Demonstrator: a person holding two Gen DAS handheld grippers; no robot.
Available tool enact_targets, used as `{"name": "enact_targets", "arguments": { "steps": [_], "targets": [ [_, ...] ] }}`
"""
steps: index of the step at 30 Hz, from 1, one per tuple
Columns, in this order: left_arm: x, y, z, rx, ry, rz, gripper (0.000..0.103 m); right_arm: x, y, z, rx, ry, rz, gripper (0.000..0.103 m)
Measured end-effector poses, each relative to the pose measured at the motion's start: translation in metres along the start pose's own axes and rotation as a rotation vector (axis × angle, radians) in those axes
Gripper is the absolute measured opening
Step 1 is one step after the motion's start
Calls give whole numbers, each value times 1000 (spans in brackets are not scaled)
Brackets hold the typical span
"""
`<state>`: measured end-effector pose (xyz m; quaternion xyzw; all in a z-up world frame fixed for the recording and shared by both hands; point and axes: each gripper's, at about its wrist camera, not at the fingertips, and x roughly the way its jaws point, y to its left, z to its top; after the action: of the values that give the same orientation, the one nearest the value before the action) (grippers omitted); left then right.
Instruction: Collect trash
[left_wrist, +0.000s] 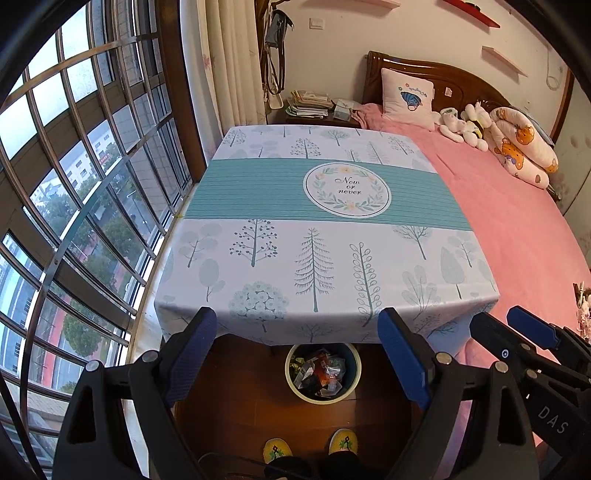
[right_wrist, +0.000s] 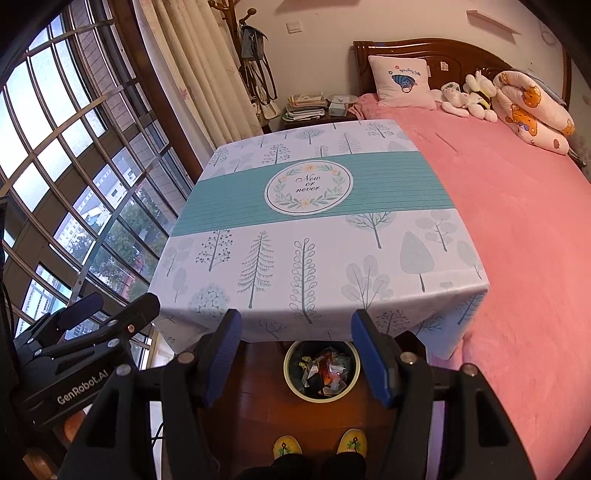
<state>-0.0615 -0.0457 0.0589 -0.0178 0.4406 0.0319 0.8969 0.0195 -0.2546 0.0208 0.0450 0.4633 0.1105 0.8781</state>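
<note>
A round bin (left_wrist: 295, 384) with a pale rim stands on the wooden floor in front of the table; it holds several crumpled wrappers (left_wrist: 321, 371). It also shows in the right wrist view (right_wrist: 291, 380), with the wrappers (right_wrist: 325, 369) inside. My left gripper (left_wrist: 297, 350) is open and empty, held above the bin near the table's front edge. My right gripper (right_wrist: 297, 350) is open and empty, beside it to the right. The right gripper also shows in the left wrist view (left_wrist: 517, 326), and the left gripper shows in the right wrist view (right_wrist: 110, 306). The tree-print tablecloth (left_wrist: 325, 236) is bare.
A pink bed (left_wrist: 517, 229) adjoins the table's right side, with a pillow and plush toys at the headboard. A barred window (left_wrist: 81, 184) runs along the left. A nightstand with stacked papers (left_wrist: 310, 105) stands behind the table. The person's yellow slippers (left_wrist: 343, 441) are near the bin.
</note>
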Motion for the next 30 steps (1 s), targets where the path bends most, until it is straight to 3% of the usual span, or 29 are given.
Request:
{"name": "enact_targets", "arguments": {
  "steps": [30],
  "targets": [
    [5,-2,2,8,-1,14,87,-3,4,7,-34,-30,-8,62]
  ]
}}
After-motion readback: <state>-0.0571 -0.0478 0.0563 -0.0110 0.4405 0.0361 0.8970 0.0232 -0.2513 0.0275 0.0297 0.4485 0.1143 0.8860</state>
